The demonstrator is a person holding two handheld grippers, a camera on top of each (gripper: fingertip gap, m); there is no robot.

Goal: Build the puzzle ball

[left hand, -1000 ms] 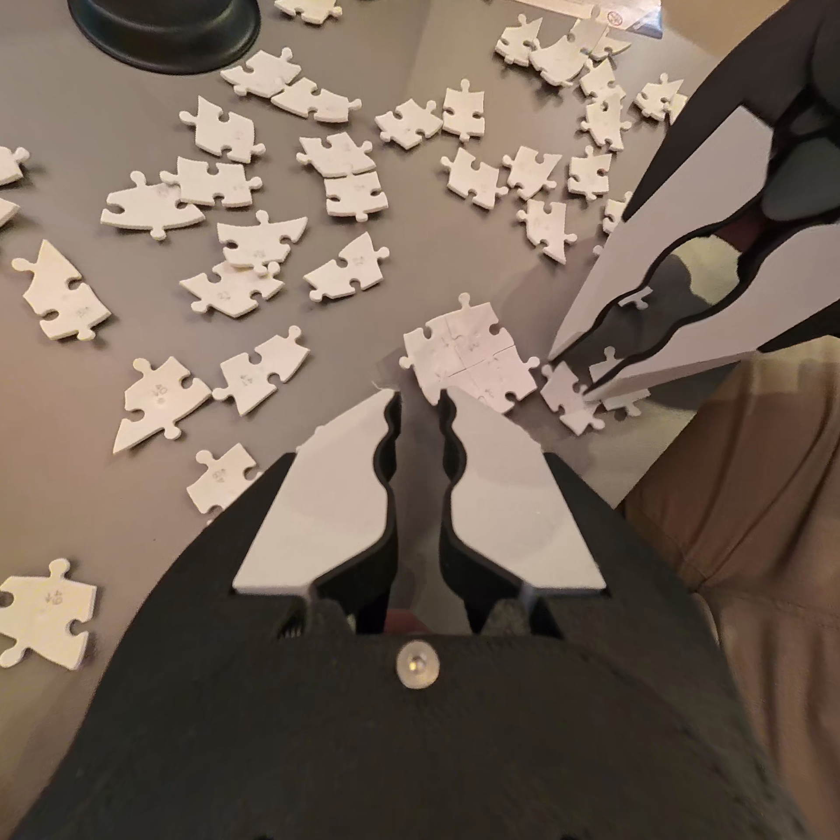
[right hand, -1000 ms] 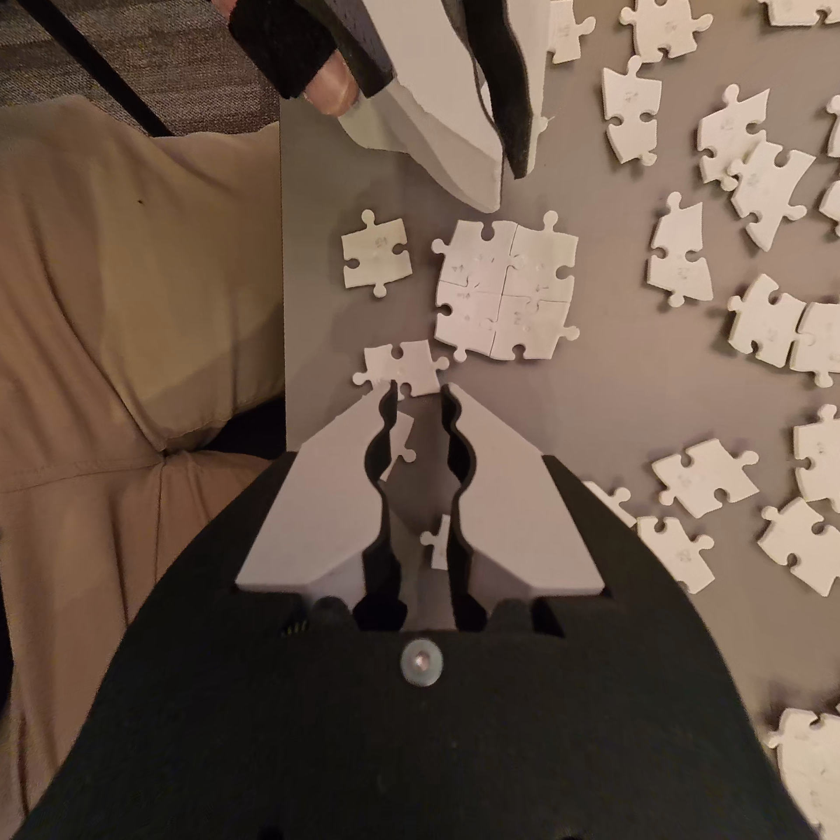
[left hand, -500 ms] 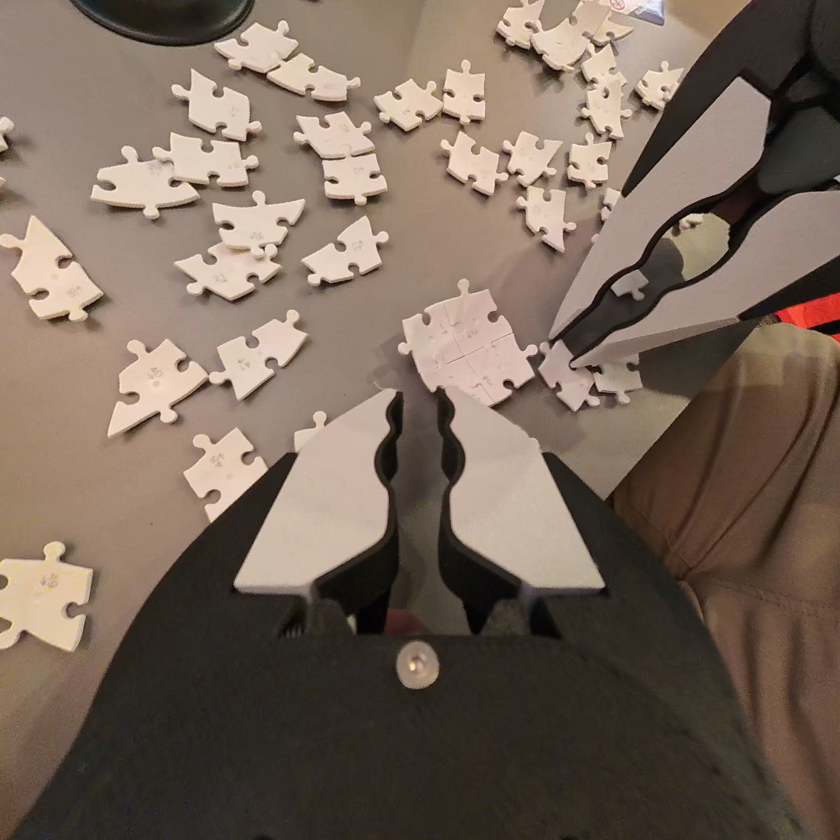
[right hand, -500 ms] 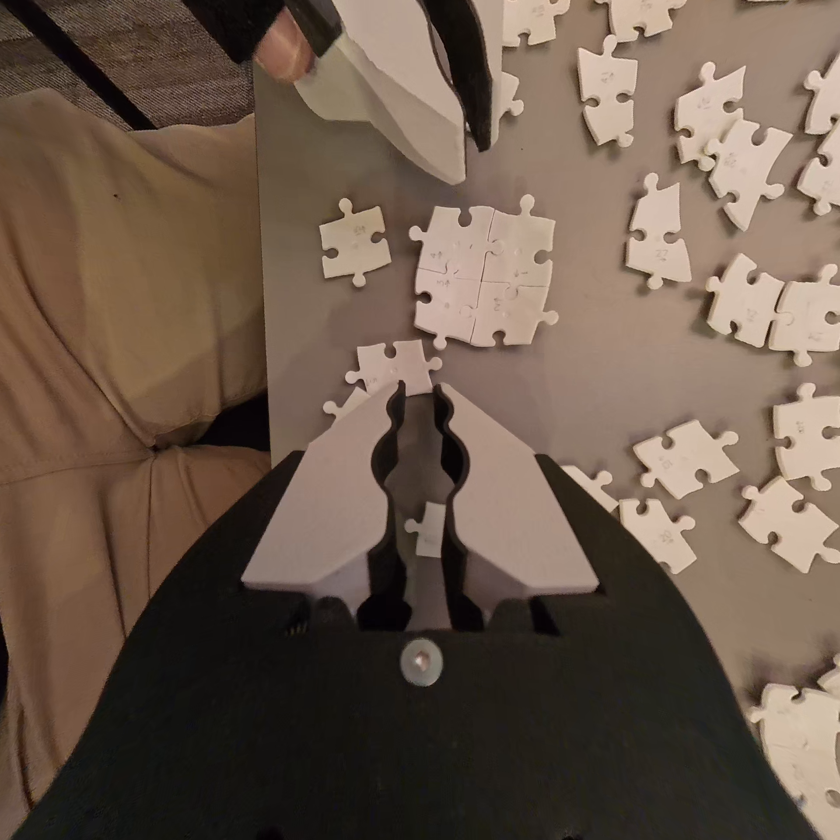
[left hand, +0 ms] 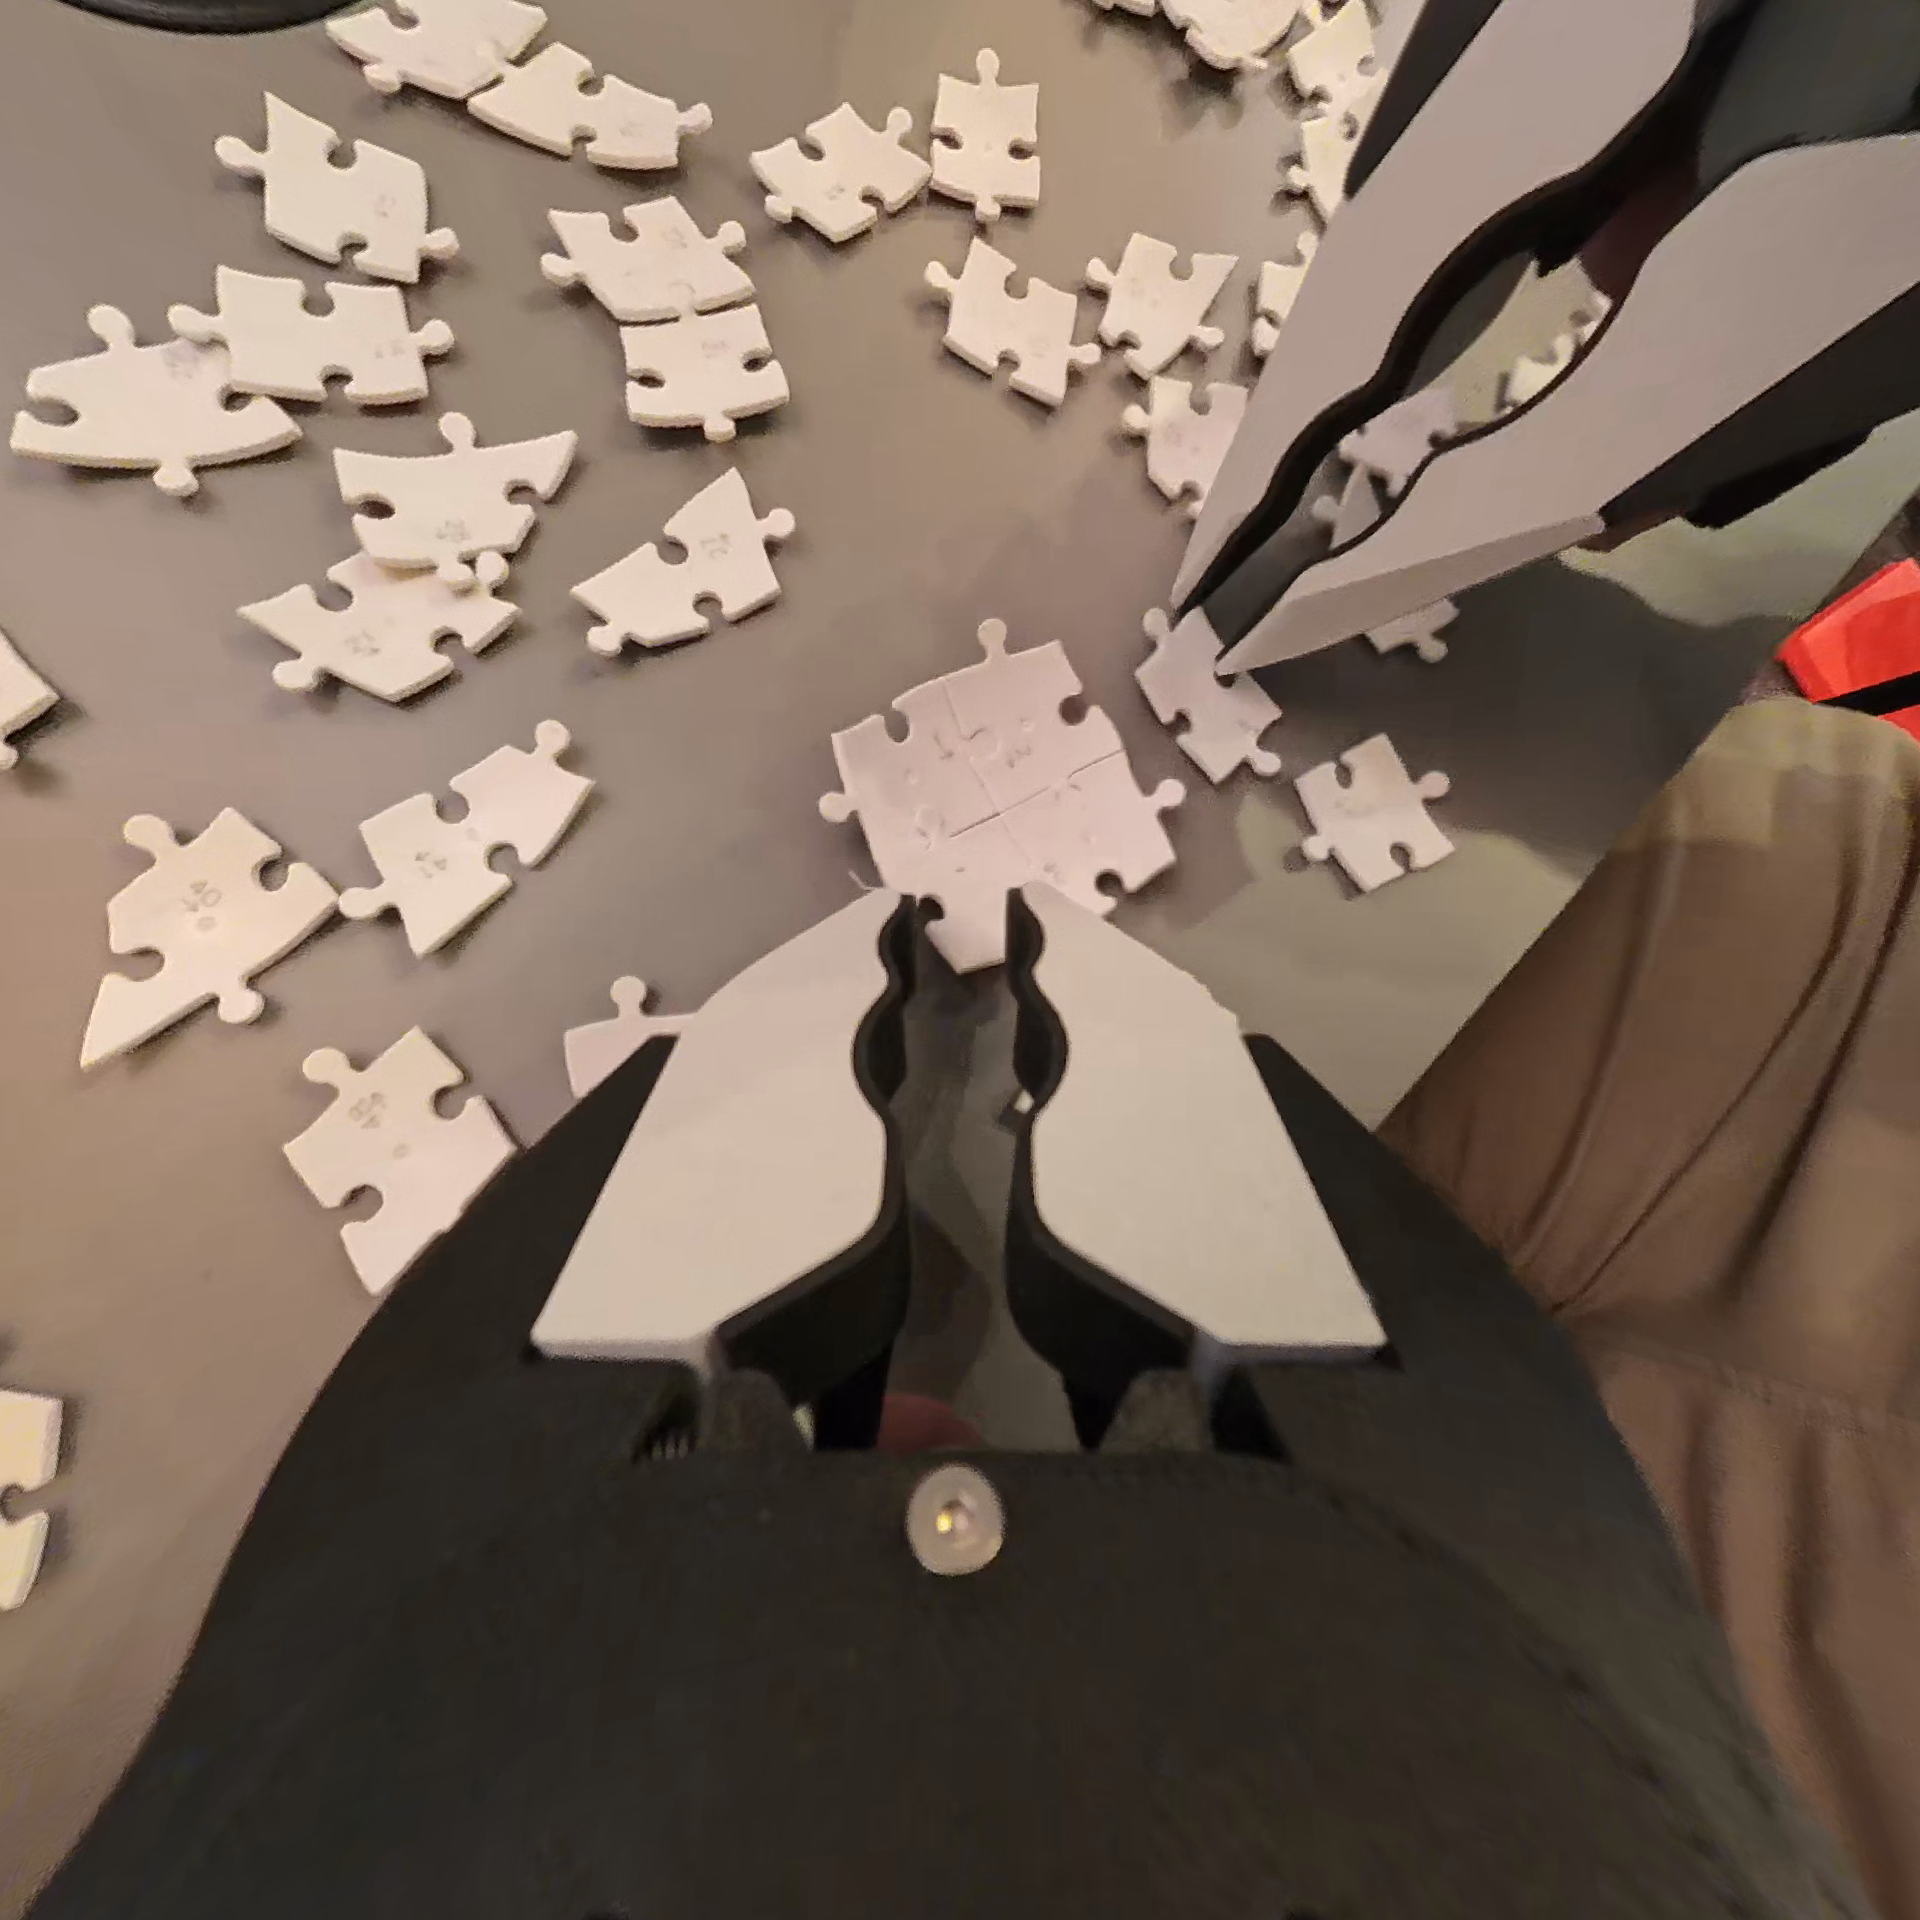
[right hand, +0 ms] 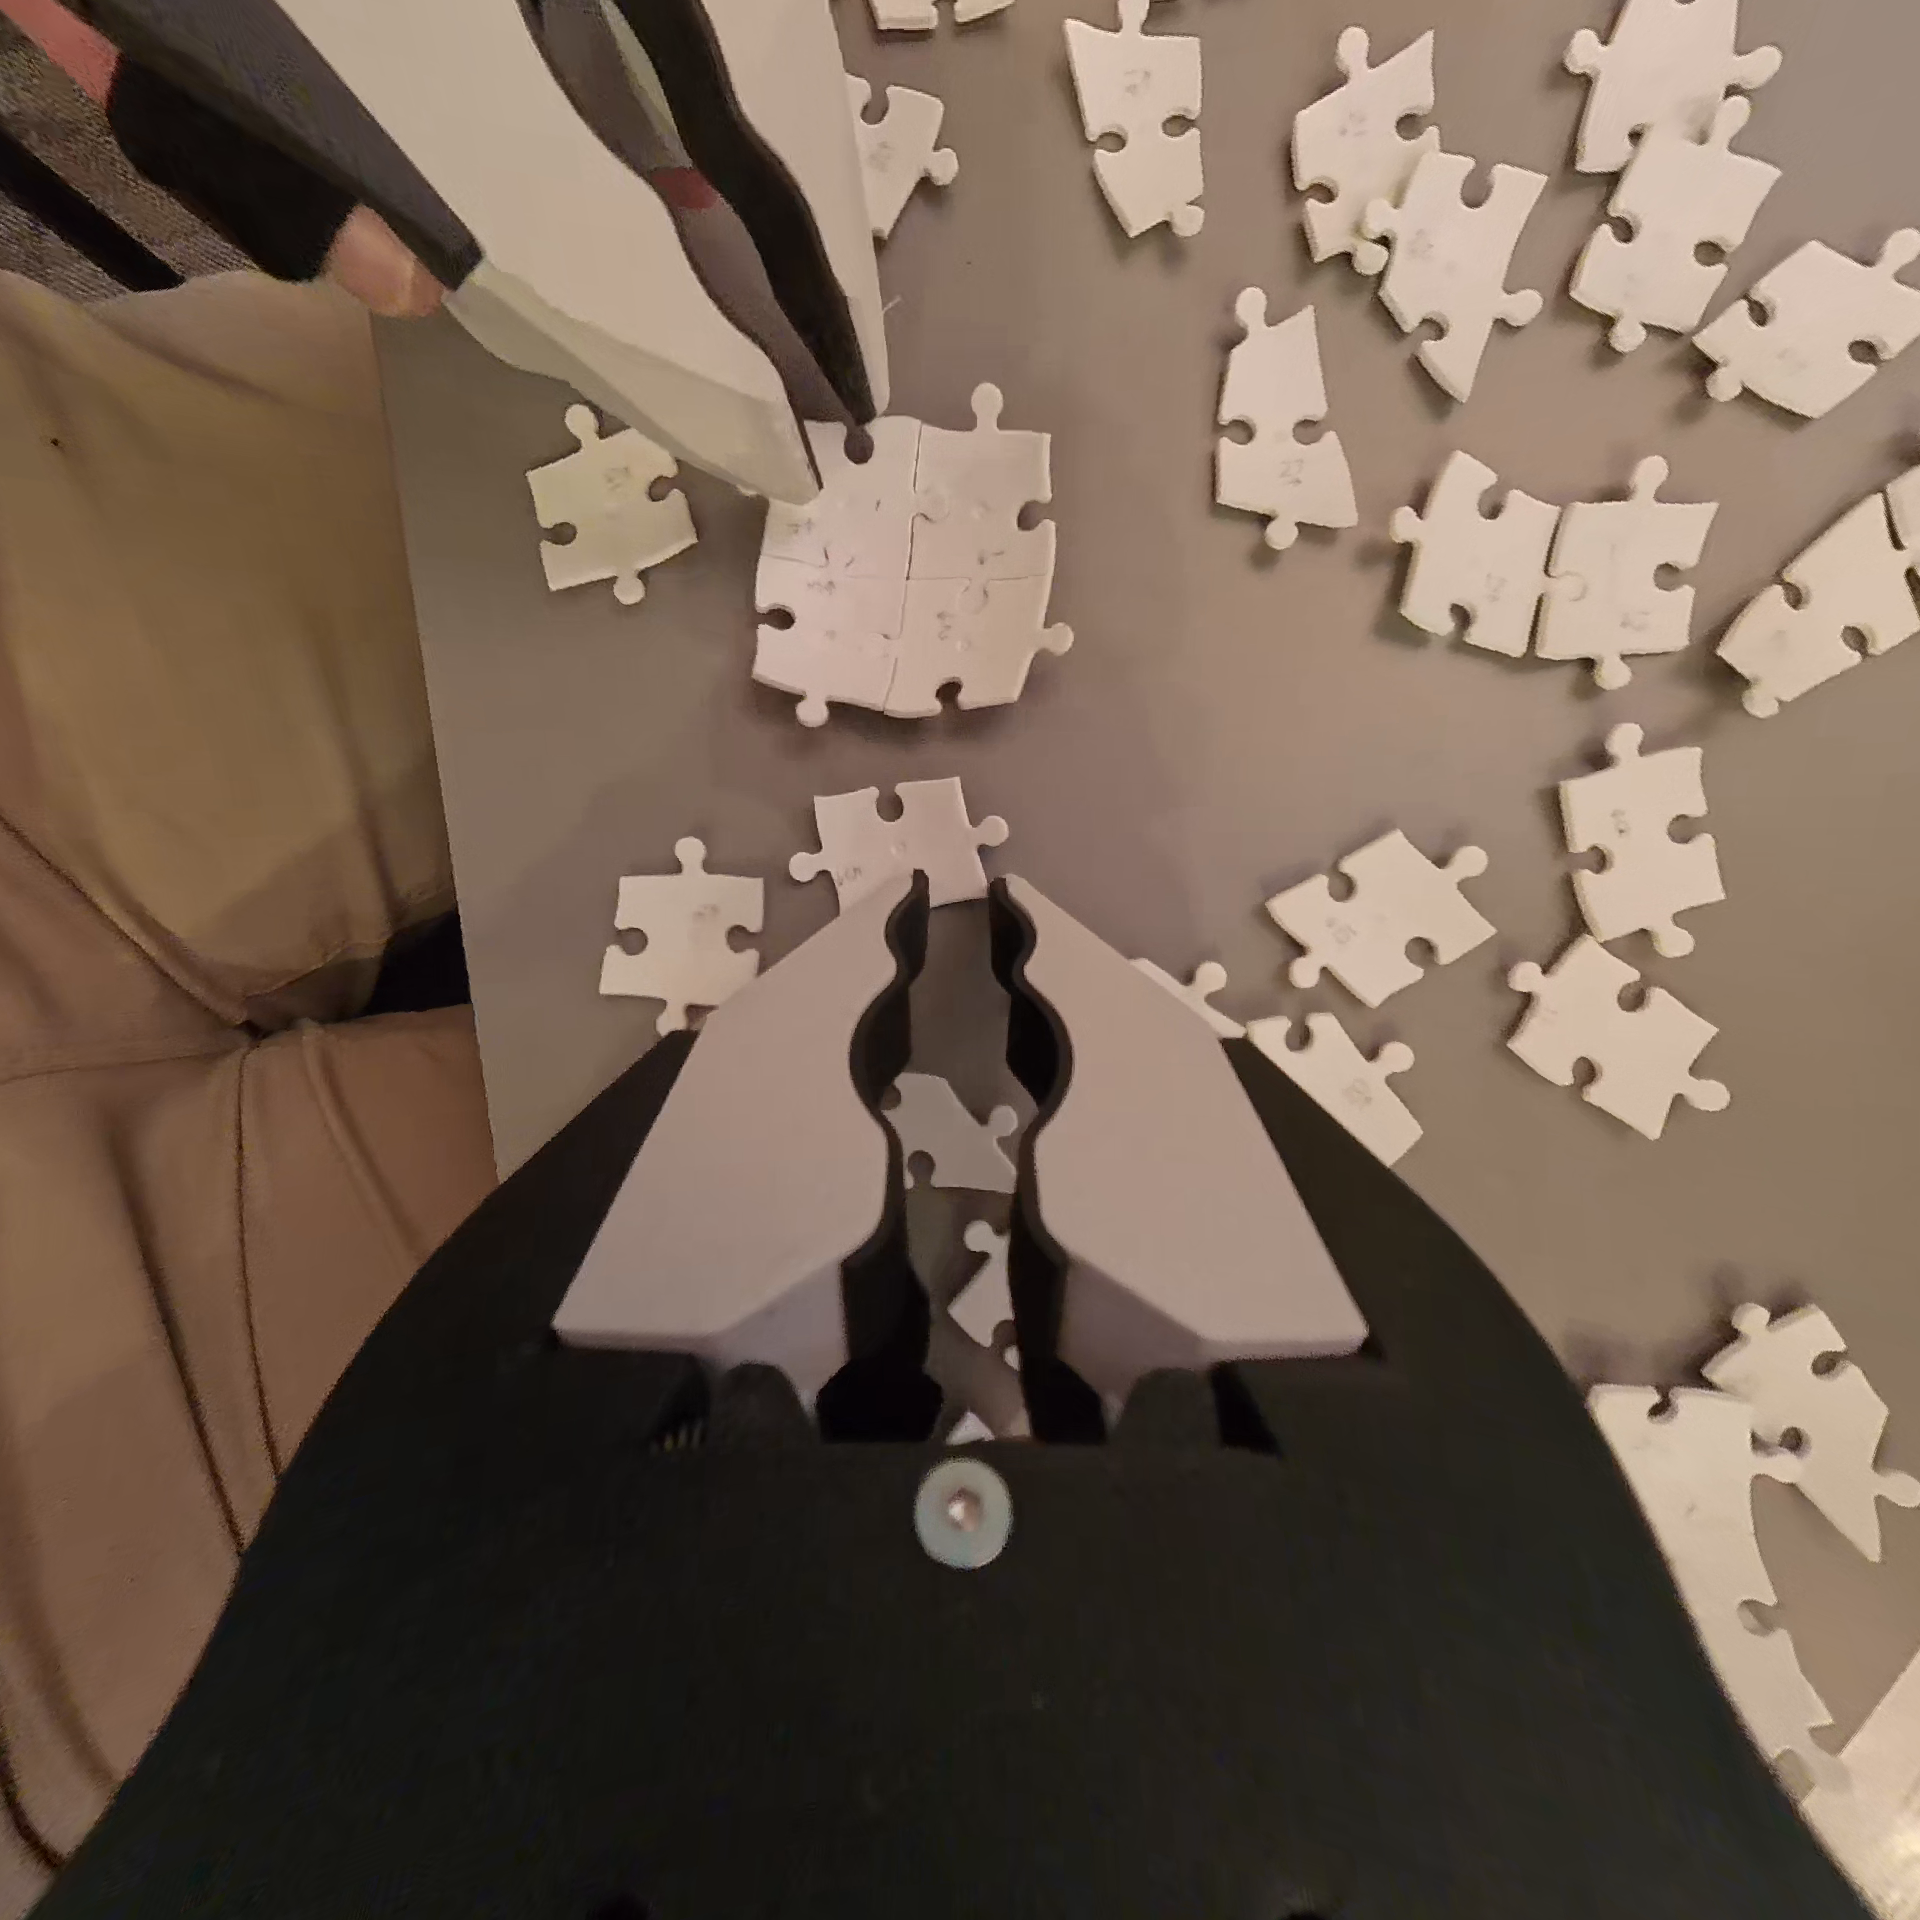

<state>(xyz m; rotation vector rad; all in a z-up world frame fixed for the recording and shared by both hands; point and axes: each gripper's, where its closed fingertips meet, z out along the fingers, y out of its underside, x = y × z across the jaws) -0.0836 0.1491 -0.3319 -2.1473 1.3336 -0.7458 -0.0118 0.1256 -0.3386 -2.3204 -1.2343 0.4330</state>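
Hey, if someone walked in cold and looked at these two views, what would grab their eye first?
Probably the joined block of four white puzzle pieces near the grey table's edge, ringed by loose white pieces. Next, the two black-and-grey grippers closing in on it: the left gripper has its tips at the block's edge, and the right gripper has its tips by a single white piece just short of the block.

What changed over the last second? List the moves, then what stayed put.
The left gripper came forward until its fingertips reached the near edge of the four-piece block. The right gripper pulled back a little, tips now at the single piece just short of the block. Nothing was taken hold of or let go. Both grippers stayed slightly open and empty; the block and the loose pieces on the table did not shift.
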